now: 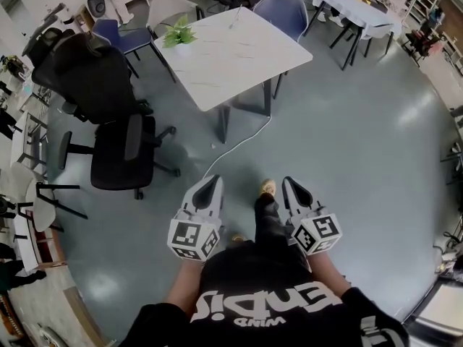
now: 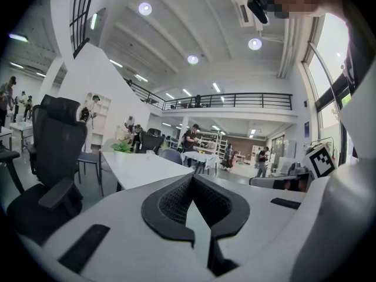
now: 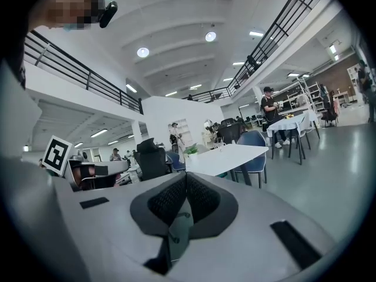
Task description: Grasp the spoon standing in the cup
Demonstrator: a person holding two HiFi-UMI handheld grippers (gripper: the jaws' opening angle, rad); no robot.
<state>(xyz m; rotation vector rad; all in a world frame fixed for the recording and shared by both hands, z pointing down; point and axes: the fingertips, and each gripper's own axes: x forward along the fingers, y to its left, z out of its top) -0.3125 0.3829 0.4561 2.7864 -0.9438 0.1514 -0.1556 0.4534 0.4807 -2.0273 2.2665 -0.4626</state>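
Locating the spoon and its cup comes first, as neither can be made out for certain: the only candidate is a thin upright shape (image 1: 233, 19) near the far edge of the white table (image 1: 231, 63), too small to identify, with a potted plant (image 1: 179, 33) at the table's left corner. That table stands well ahead across the grey floor (image 1: 362, 143), with a black office chair (image 1: 119, 147) off to its left. Both tools are far short of it, held low and side by side in front of the person. The left gripper (image 1: 213, 183) has its jaws pressed together on nothing, and the right gripper (image 1: 291, 183) is likewise clenched and empty, which each gripper view confirms. The step in hand looks to be the approach. To do it well, I would walk up to the table's near side, confirm the cup in a gripper view, spread one pair of jaws before reaching, and come at the handle above the rim so that the cup is not tipped.
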